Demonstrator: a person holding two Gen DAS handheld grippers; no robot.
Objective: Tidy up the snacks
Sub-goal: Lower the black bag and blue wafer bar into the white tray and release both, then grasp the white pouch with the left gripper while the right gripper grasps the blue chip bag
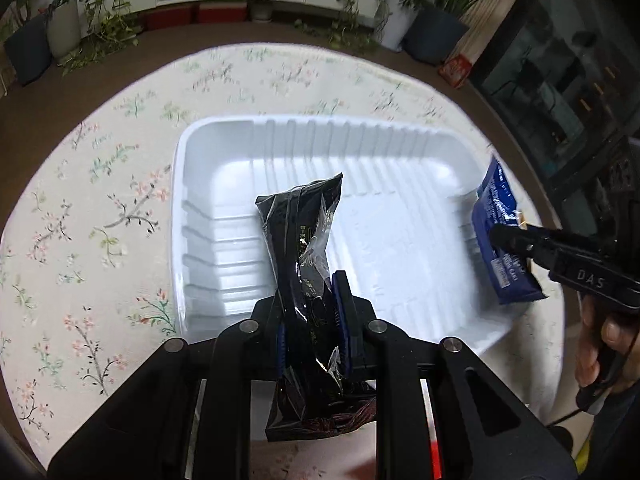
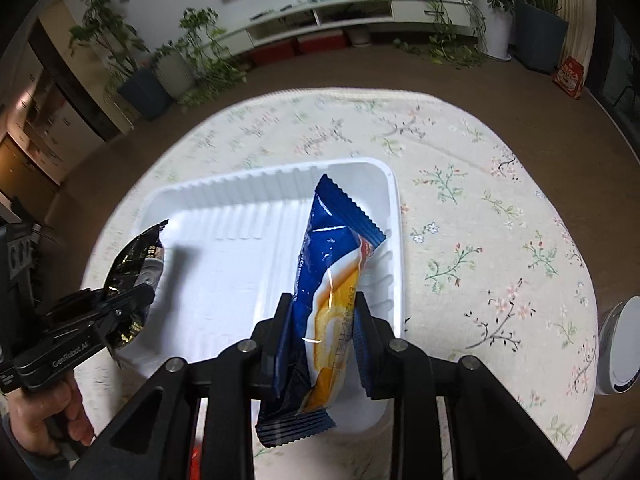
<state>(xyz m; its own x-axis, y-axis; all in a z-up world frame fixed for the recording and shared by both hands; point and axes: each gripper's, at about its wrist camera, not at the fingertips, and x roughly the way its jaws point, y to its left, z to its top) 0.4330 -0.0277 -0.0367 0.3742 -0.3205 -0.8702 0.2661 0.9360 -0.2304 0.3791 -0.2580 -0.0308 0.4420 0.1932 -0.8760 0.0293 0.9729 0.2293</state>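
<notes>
A white plastic tray (image 1: 224,148) stands on the floral tablecloth; it also shows in the right wrist view (image 2: 224,188). My left gripper (image 1: 310,296) is shut on a black snack packet (image 1: 300,224) and holds it above the tray's near left part. The same packet shows in the right wrist view (image 2: 138,256), with the left gripper (image 2: 132,300) around it. My right gripper (image 2: 320,308) is shut on a blue and orange snack packet (image 2: 332,248) above the tray's right end. In the left wrist view that blue packet (image 1: 496,208) hangs over the tray's right rim, held by the right gripper (image 1: 508,240).
The round table (image 2: 480,184) has a floral cloth. A white round object (image 2: 620,344) sits at its right edge. Potted plants (image 2: 144,80) and a low white shelf unit (image 2: 320,20) stand on the floor behind.
</notes>
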